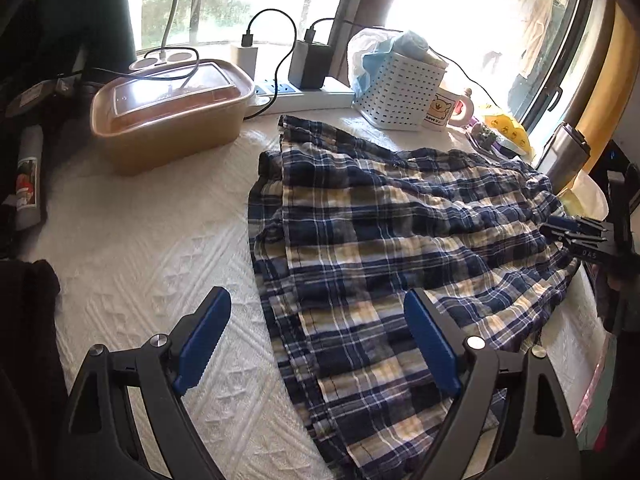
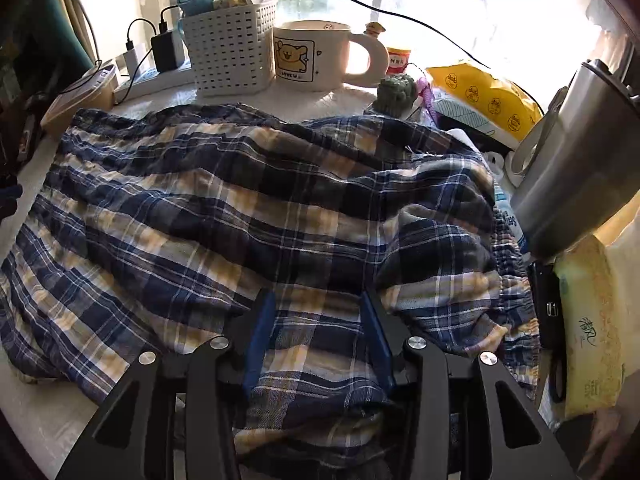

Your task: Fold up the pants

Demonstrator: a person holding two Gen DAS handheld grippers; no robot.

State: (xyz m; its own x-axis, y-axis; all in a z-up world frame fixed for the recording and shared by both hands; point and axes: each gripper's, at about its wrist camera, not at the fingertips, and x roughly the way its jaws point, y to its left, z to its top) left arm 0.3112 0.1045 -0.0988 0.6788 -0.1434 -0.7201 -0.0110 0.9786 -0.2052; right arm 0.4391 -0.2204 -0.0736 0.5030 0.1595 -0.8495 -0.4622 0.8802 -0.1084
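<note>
So, quick rundown, tongs first:
Left gripper (image 1: 318, 344): jaws are sitting spread wide with nothing between the blue pads; one finger is hanging over the white textured cloth (image 1: 140, 248), the other over the near edge of the pants.
Right gripper (image 2: 318, 340): fingers are standing partly apart with a fold of plaid bunched up between them; can't tell if they're actually pinching it. It's also poking in at the right edge of the left wrist view, at the fabric's far-right side.
Pants (image 1: 380, 232): blue, white and yellow plaid, lying rumpled across the cloth, elastic waistband scrunching up toward the right.
Behind the pants: white perforated basket (image 2: 232, 52) and bear mug (image 2: 320, 56) are sitting side by side.
Left side: brown lidded container (image 1: 168, 120) and power strip (image 1: 312, 94) with chargers.
Right side: steel tumbler (image 2: 576, 160) and yellow packet (image 2: 488, 96).
</note>
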